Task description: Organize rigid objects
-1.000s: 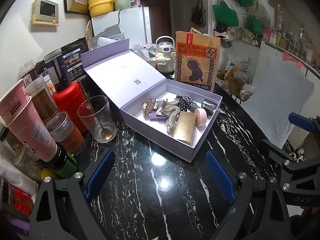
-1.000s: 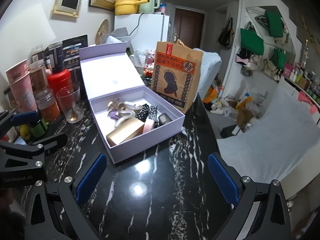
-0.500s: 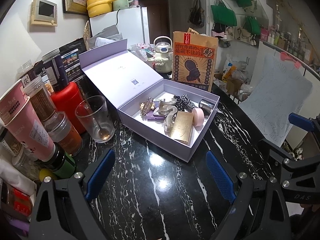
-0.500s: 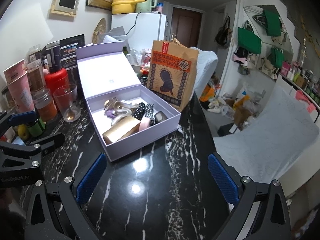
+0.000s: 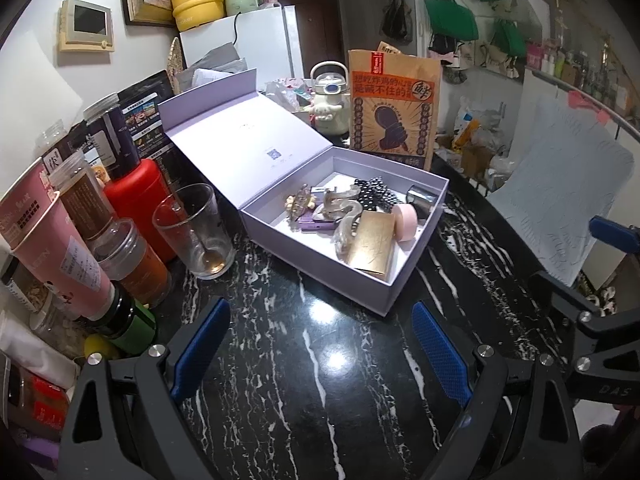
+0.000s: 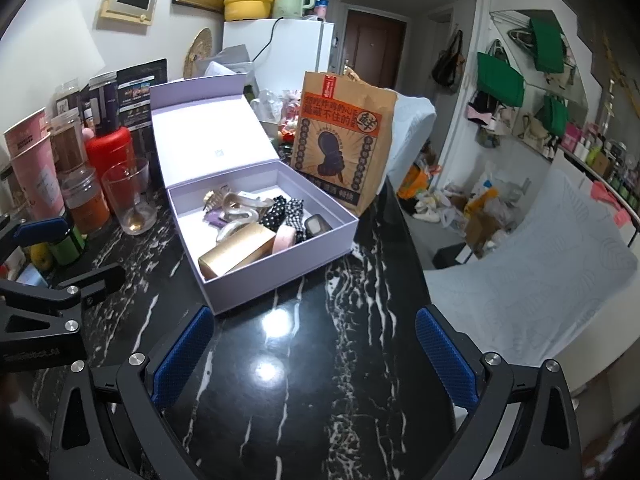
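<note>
An open lilac box (image 5: 394, 276) (image 6: 280, 276) stands on the black marble table, lid tilted back. Inside lie a gold case (image 5: 370, 246) (image 6: 240, 254), a pink tape roll (image 5: 406, 222) (image 6: 284, 238), clear hair clips (image 5: 340, 206) (image 6: 244, 206), a black dotted scrunchie (image 5: 376, 194) (image 6: 280, 210), a purple item and a small metal tin (image 5: 420, 196) (image 6: 318, 224). My left gripper (image 5: 320, 344) is open and empty, in front of the box. My right gripper (image 6: 314, 354) is open and empty, in front of the box's near corner.
A drinking glass with a spoon (image 5: 194, 232) (image 6: 128, 200), a red bottle (image 5: 138, 204), jars and pink tubes (image 5: 60, 248) crowd the table's left. A brown paper bag (image 5: 394, 112) (image 6: 342, 140) stands behind the box. The table's right edge drops off to the floor.
Both grippers have drawn back slightly from the box, which now sits a little further away in both views. Nothing was picked up or let go.
</note>
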Demonstrator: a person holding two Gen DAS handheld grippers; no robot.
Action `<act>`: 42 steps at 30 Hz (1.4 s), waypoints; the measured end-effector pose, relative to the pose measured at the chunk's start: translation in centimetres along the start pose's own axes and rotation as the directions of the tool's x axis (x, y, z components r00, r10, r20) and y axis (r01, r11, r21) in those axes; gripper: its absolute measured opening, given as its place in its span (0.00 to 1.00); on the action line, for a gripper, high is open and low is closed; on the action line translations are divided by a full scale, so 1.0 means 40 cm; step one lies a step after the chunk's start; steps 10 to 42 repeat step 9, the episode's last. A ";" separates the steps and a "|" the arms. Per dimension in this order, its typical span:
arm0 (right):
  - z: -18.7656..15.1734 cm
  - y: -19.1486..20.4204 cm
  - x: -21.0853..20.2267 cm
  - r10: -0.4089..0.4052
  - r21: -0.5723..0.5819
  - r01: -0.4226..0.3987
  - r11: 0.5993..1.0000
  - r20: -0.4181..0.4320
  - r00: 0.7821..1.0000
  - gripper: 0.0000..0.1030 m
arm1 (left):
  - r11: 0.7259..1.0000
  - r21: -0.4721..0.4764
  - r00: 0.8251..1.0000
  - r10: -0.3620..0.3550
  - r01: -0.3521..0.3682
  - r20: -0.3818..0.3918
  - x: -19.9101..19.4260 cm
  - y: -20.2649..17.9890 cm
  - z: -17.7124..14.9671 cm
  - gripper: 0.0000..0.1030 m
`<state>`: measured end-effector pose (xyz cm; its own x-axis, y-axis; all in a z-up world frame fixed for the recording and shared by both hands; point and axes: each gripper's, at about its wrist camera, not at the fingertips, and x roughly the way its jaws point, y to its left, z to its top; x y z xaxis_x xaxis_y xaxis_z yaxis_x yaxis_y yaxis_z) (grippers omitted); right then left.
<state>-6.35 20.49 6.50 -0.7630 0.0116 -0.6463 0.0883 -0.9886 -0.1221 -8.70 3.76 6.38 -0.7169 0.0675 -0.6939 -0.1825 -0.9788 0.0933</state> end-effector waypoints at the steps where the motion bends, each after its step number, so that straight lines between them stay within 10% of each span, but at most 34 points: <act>1: -0.001 -0.002 0.001 0.000 0.002 0.000 1.000 -0.002 1.000 1.00 | 1.000 0.000 1.000 0.005 -0.005 -0.002 0.002 0.001 0.000 0.91; 42: -0.008 -0.015 0.018 -0.003 0.013 0.004 1.000 -0.022 1.000 1.00 | 1.000 -0.007 0.999 -0.003 0.002 -0.036 0.029 0.000 -0.007 0.91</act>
